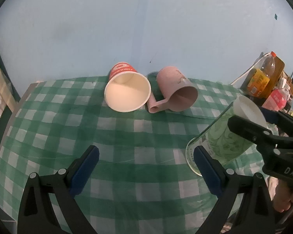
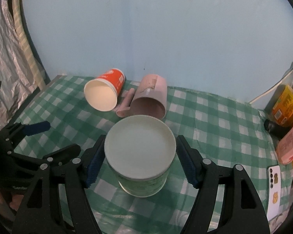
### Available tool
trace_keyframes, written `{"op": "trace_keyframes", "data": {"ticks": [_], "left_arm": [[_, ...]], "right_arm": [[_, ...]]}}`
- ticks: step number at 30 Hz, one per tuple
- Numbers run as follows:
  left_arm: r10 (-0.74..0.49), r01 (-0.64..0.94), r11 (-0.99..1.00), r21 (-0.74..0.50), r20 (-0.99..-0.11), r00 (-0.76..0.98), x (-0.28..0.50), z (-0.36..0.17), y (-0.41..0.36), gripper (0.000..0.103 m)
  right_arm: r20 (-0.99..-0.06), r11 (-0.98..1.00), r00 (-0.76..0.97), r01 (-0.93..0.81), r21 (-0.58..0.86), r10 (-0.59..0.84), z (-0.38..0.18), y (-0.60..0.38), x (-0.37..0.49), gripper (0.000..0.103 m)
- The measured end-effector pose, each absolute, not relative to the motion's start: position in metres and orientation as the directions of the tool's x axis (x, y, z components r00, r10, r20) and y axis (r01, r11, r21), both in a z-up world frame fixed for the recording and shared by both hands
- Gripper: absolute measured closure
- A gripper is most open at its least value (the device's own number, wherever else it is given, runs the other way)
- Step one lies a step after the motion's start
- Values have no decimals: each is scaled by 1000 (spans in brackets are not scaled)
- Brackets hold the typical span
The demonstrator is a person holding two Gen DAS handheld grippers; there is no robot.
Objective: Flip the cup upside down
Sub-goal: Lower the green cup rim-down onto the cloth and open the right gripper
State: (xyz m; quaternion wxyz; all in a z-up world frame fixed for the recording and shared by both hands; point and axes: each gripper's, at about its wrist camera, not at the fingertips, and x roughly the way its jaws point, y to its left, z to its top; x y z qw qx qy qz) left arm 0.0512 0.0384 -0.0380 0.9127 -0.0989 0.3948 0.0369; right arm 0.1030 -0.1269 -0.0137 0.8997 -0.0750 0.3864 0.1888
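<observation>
A green-patterned paper cup (image 2: 140,156) stands upside down on the checked tablecloth, white base up. My right gripper (image 2: 139,159) is open around it, a blue pad on each side, with gaps to the cup. In the left wrist view the same cup (image 1: 224,136) shows at the right, with the right gripper's fingers (image 1: 250,130) beside it. My left gripper (image 1: 146,167) is open and empty above the cloth, left of the cup. A red paper cup (image 1: 127,89) and a pink mug (image 1: 177,89) lie on their sides at the back.
The table with the green-and-white checked cloth (image 1: 127,136) stands against a blue wall. Bottles and packets (image 1: 263,78) crowd the right edge. A white phone (image 2: 273,189) lies at the right front. A curtain (image 2: 7,68) hangs at the left.
</observation>
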Motion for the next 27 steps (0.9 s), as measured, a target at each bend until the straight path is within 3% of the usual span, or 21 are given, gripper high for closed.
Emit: {"op": "trace_keyframes", "data": {"ticks": [6, 8, 20, 27], "left_arm": [[7, -142, 980, -137, -695, 719, 44, -28, 33, 5], [16, -137, 983, -124, -679, 734, 41, -24, 29, 3], [56, -122, 989, -83, -557, 829, 13, 4, 14, 0], [75, -113, 993, -44, -506, 859, -3, 11, 3, 0]], "right_arm": [[-657, 926, 698, -378, 0, 285, 3, -131, 90, 19], [-627, 927, 719, -375, 14, 300, 9, -134, 84, 11], [-477, 950, 836, -313, -9, 272, 35, -152, 40, 11], [-458, 965, 863, -260, -39, 214, 35, -164, 28, 11]]}}
